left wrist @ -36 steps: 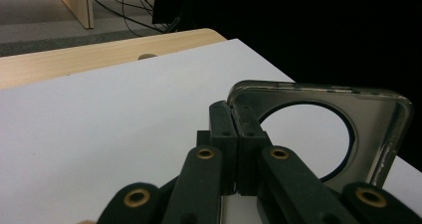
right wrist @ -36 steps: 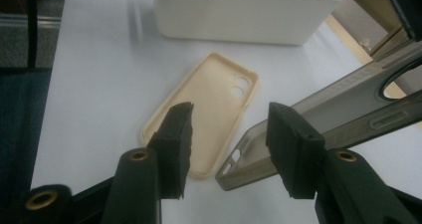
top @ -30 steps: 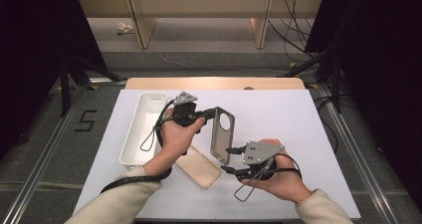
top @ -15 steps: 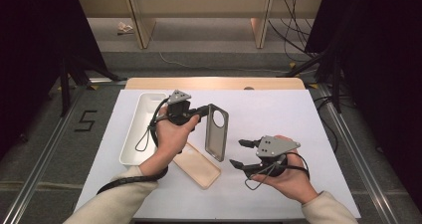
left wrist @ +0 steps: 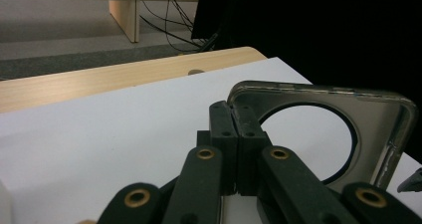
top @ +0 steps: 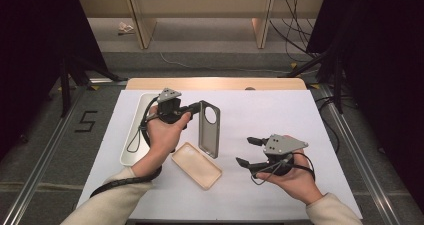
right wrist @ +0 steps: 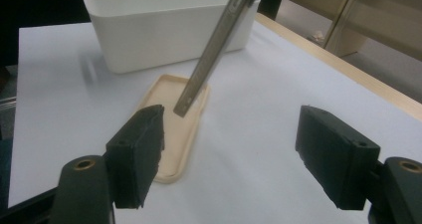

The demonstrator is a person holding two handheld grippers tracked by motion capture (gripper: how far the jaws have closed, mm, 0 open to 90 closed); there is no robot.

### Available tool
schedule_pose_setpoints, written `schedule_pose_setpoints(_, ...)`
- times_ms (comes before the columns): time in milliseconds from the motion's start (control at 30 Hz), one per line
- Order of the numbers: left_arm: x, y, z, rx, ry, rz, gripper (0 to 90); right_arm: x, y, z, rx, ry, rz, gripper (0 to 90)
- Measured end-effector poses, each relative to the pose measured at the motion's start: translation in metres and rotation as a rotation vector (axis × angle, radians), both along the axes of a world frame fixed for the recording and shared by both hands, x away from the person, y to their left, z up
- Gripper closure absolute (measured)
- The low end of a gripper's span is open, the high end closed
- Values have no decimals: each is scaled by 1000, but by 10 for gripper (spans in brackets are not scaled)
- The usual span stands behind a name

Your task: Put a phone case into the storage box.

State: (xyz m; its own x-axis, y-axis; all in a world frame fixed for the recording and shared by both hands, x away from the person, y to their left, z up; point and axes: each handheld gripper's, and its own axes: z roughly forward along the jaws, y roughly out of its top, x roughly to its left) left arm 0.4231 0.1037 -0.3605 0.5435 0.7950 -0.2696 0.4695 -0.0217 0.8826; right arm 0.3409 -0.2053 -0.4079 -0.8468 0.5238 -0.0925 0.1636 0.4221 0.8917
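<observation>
- Since the earlier frame my right claw (top: pixel 246 151) has let go of the grey case (top: pixel 209 129) and drawn back toward the near right of the tabletop (top: pixel 280 110); its jaws have just been opening and now stand wide with nothing between them.
- Over the same stretch my left claw (top: pixel 194 107) has carried the grey case a little toward the bin (top: pixel 131 155), and that case now hangs in the air, on edge, over the tabletop's middle.
- The left claw is clamped tight on the case's rim beside the round camera hole; the left gripper view shows both pads closed on that edge.
- The beige case (top: pixel 197 165) lies flat, open side up, just below the grey one's lower end, apart from it as far as I can tell.
- I judge the hand-over finished: one claw now bears the grey case alone.
- Next, I reckon, I swing the left claw over the bin, lower it and release; the thin rim grip could let the case pivot, so I should move slowly.
- The free right claw could then take the beige case by a long edge.
</observation>
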Motion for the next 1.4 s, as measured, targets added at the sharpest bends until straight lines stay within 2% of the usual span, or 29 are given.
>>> schedule_pose_setpoints(200,0,15,6,-7,-13,33,888,2,-5,-1,27,8,-30,268)
schedule_pose_setpoints(800,3,46,16,10,-43,125,888,1,-11,-3,31,11,-61,256)
schedule_pose_setpoints(1100,5,57,20,11,-52,163,888,1,-11,-4,32,10,-64,255)
schedule_pose_setpoints(1400,7,66,25,10,-59,190,888,1,-12,-4,55,13,-78,254)
